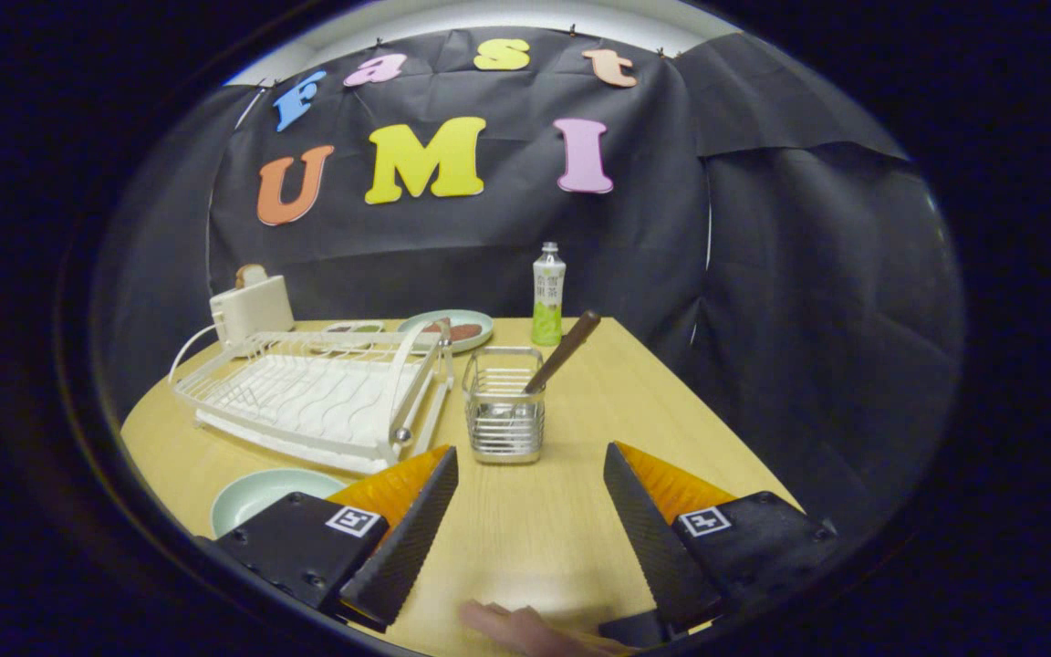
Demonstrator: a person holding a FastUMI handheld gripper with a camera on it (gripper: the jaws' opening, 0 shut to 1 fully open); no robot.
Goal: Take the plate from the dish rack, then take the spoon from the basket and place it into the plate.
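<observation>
We hold the gripper (530,511) low over the desk (535,538) with its fingers spread wide apart and nothing between them. The pale green plate (261,493) already lies flat on the desk, just left of the left finger and in front of the white dish rack (306,392), so we judge the spoon to be the step in hand. The spoon (565,350) stands in the wire basket (504,415) just ahead of the fingers, its brown handle leaning up and to the right above the rim. To do this well, we should approach the handle above the rim, line the fingers on either side of it, close firmly, and lift along its lean so the bowl does not snag the wires or tip the light basket.
</observation>
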